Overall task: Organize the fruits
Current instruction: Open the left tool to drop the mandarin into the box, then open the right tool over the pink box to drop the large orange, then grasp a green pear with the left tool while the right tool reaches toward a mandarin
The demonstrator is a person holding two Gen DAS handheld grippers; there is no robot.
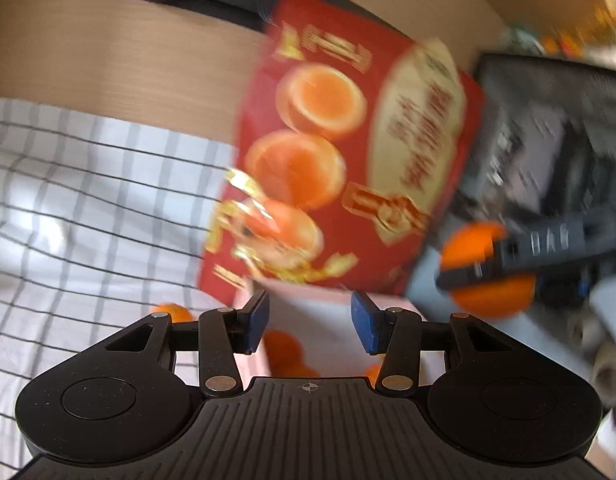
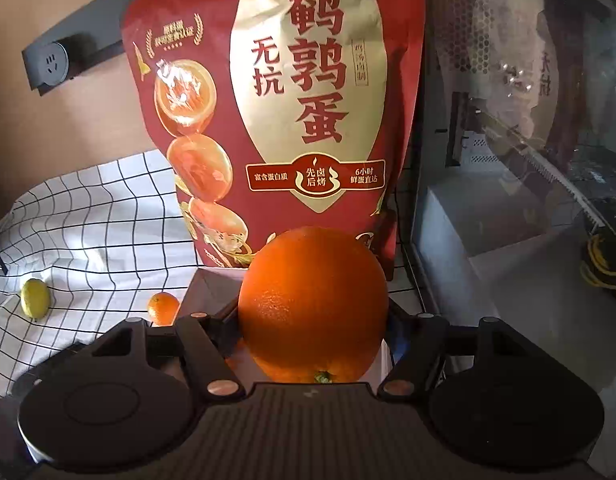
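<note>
A large round orange with dimpled glossy skin is clamped between the fingers of the right hand-held gripper, its green stem scar turned towards the camera at the lower centre of the right wrist view. In the left wrist view the same fruit is seen at the right edge, gripped by the dark fingers and blurred. The left hand-held gripper is held empty, its blue rubber pads standing apart.

The step in hand is judged to be the carrying of the fruit to the pale open cardboard box just below and behind it, where other oranges are already gathered. A lowering over the box opening and a gentle release are called for next, since a round, smooth fruit is likely to roll.

Behind the box a red and gold glossy foil snack pouch is stood upright. On the white black-checked cloth covering the worktop, a small mandarin and a small yellow-green oval fruit are left at the lower left, well apart from the box.
</note>
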